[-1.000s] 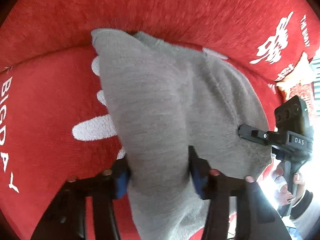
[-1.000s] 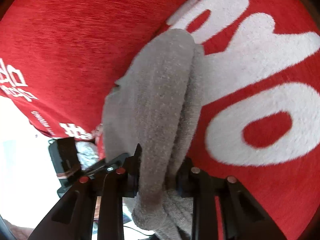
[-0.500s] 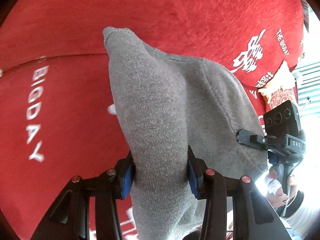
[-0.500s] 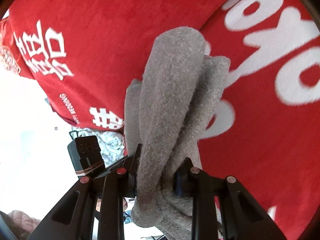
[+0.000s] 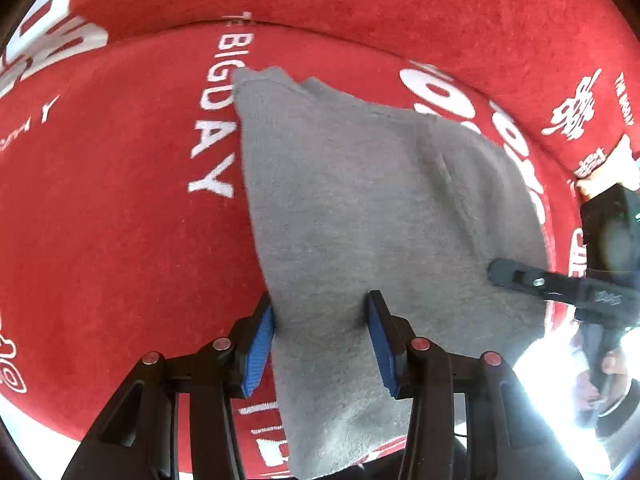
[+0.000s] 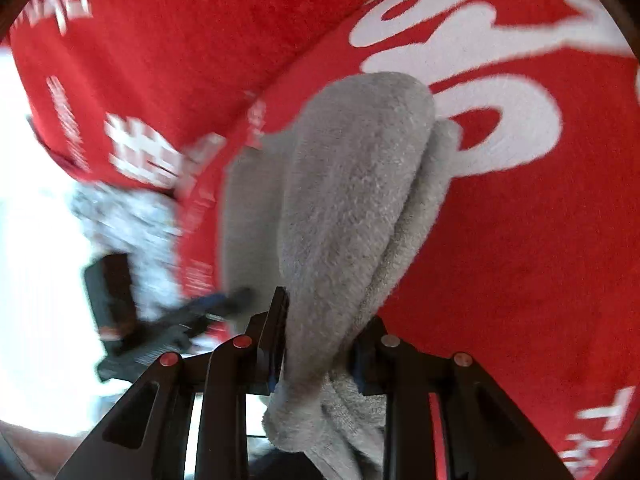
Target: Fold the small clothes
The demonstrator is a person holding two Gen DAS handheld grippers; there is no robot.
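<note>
A small grey fleece garment (image 5: 372, 216) hangs spread between my two grippers over a red cloth with white lettering (image 5: 100, 208). My left gripper (image 5: 320, 324) is shut on the garment's near edge, its blue pads pressing the fabric from both sides. My right gripper (image 6: 320, 328) is shut on a bunched, folded edge of the same garment (image 6: 352, 208). In the left wrist view the right gripper's finger (image 5: 520, 276) holds the garment's right edge. In the right wrist view the left gripper (image 6: 172, 320) shows blurred at the left.
The red cloth (image 6: 500, 260) with white letters covers the whole surface and the raised back behind it. A grey-white patterned fabric (image 6: 120, 220) lies past the cloth's left edge in the right wrist view. Bright window light washes out the low corners.
The garment has been pulled wider and flatter between the two grippers. Both grippers have shifted over the red cloth, and different lettering shows under them. Both stay shut on the garment.
</note>
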